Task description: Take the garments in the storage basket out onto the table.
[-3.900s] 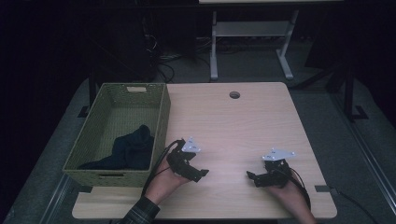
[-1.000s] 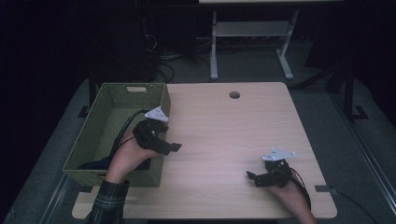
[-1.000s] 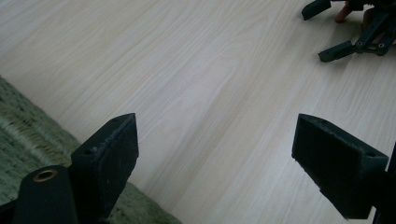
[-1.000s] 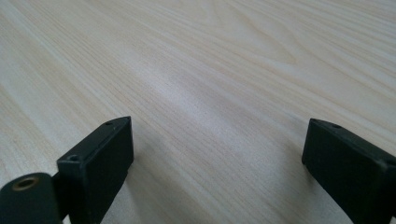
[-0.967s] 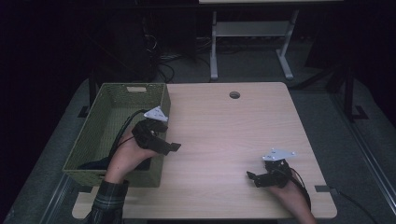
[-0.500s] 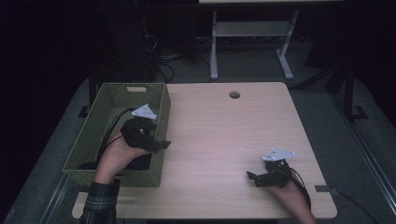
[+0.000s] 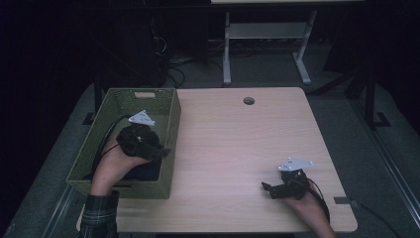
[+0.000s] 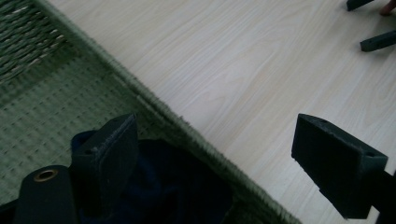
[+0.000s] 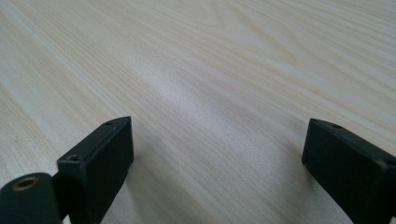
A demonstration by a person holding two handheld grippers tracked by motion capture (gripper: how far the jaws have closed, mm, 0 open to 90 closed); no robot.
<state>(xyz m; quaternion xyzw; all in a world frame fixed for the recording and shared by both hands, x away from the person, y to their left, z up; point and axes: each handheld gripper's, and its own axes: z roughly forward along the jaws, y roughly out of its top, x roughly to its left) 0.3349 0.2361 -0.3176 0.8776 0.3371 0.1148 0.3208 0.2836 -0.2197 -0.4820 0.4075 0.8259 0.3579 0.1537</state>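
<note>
So the left gripper was hanging over the green woven basket at about 9 o'clock on the table, jaws spread wide and gripping nothing. In the left gripper view one jaw sat over the dark blue cloth and the other out past the basket rim, above bare wood. The cloth was bunched in the basket's near end, close to the right-hand wall. The right gripper rested on the tabletop down at 5 o'clock, well apart from the basket, jaws also released with only wood grain between them.
</note>
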